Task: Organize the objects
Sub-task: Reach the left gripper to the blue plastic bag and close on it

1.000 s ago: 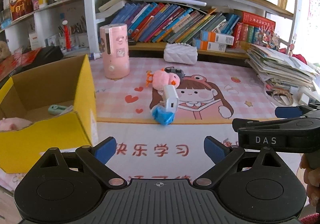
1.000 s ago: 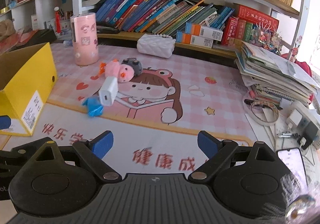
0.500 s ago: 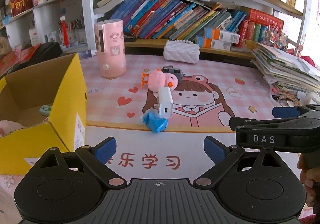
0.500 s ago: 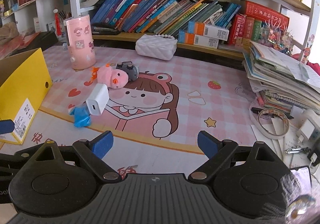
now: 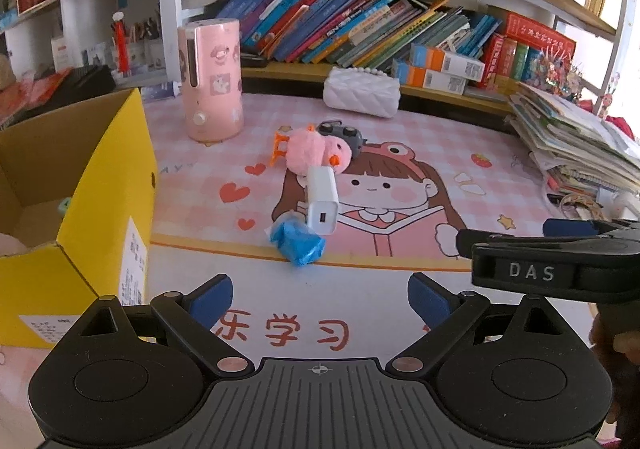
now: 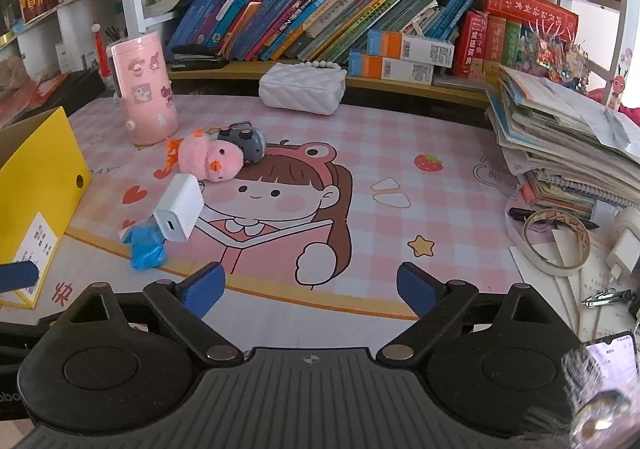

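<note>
**Both grippers open above the mat, small clutter ahead**

I see my left gripper (image 5: pixel 320 299) hovering low over the white front strip of the cartoon desk mat (image 5: pixel 400 185), its blue-padded fingers (image 5: pixel 210 299) spread wide with nothing between them. My right gripper (image 6: pixel 308 287) sits beside it, also spread open and empty; from the left wrist view its black body shows at the right edge.

The things to sort lie in a loose cluster on the surface ahead. A white USB charger (image 5: pixel 322 199) rests tilted, its port end propped on a crumpled blue wrapper (image 5: pixel 296 243) at the mat's yellow border line. Just behind the charger lies a pink plush chick (image 5: pixel 320 153) on its side, touching a small grey alarm-clock toy (image 5: pixel 342 135). A pink cylindrical humidifier (image 5: pixel 211 79) stands upright further back to the left.

The open yellow cardboard box (image 5: pixel 104 185) stands at my left, just beside the left gripper; I can see something pink and a pale green item inside, too cut off to name. A white quilted purse (image 6: pixel 302 89) lies by the bookshelf, and a stack of papers (image 6: pixel 560 137) and a tape roll (image 6: pixel 556 241) are at the right.
</note>
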`<action>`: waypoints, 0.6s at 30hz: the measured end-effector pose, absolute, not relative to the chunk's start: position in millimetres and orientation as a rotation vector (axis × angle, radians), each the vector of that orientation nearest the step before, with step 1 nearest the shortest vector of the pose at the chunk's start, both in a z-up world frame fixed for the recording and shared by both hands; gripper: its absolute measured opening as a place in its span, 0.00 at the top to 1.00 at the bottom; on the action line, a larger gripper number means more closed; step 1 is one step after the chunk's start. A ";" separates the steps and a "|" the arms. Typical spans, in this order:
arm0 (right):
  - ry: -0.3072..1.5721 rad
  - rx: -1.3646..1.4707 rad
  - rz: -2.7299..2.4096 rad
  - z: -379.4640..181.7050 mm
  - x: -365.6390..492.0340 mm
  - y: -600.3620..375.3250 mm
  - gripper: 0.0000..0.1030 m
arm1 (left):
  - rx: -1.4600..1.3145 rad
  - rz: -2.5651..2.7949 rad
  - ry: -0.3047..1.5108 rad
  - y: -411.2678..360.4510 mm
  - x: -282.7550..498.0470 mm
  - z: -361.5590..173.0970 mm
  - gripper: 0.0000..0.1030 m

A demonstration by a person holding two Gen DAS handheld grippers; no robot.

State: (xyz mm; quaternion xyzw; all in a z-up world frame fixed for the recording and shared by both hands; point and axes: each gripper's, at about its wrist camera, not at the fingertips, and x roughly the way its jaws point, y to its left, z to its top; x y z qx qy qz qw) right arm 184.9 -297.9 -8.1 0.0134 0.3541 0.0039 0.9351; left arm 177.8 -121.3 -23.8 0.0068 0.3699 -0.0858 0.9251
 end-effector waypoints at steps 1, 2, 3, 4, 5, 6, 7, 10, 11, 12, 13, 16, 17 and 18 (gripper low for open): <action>0.723 0.028 0.010 -8.5 186.4 -298.5 0.10 | 0.024 -0.170 0.760 -121.8 179.1 -24.5 0.07; 0.723 0.029 0.013 -8.7 187.9 -298.8 0.10 | 0.040 -0.163 0.760 -122.6 181.0 -25.2 0.07; 0.722 0.028 0.013 -8.9 189.8 -298.7 0.10 | 0.054 -0.156 0.758 -123.5 182.8 -25.6 0.07; 0.721 0.025 0.014 -8.7 191.9 -298.9 0.10 | 0.067 -0.149 0.755 -123.9 184.4 -25.6 0.07; 0.720 0.021 0.016 -8.6 193.7 -298.8 0.10 | 0.077 -0.139 0.753 -124.2 186.5 -25.6 0.07; 0.719 0.018 0.020 -8.6 195.8 -298.5 0.10 | 0.081 -0.127 0.753 -124.1 188.8 -25.8 0.08; 0.715 0.015 0.022 -8.8 197.0 -298.4 0.11 | 0.078 -0.121 0.757 -123.3 191.0 -26.2 0.09; 0.712 0.003 0.022 -9.8 201.5 -298.1 0.13 | 0.068 -0.105 0.768 -121.0 198.4 -29.1 0.14; 0.714 0.004 0.021 -10.4 202.8 -298.3 0.13 | 0.073 -0.102 0.771 -121.0 200.4 -30.4 0.21; 0.715 0.008 0.021 -11.1 204.0 -299.0 0.18 | 0.081 -0.099 0.778 -121.4 202.7 -31.9 0.24; 0.719 0.012 0.022 -12.0 205.4 -299.6 0.22 | 0.086 -0.095 0.786 -121.7 205.2 -33.7 0.30; 0.731 0.023 0.026 -14.8 208.9 -300.7 0.29 | 0.082 -0.089 0.806 -121.6 213.8 -38.8 0.45; 0.733 0.023 0.027 -15.4 209.8 -301.0 0.29 | 0.078 -0.086 0.812 -121.6 217.5 -40.6 0.47; 0.733 0.022 0.026 -15.9 210.4 -300.5 0.29 | 0.073 -0.083 0.814 -122.1 220.8 -42.0 0.47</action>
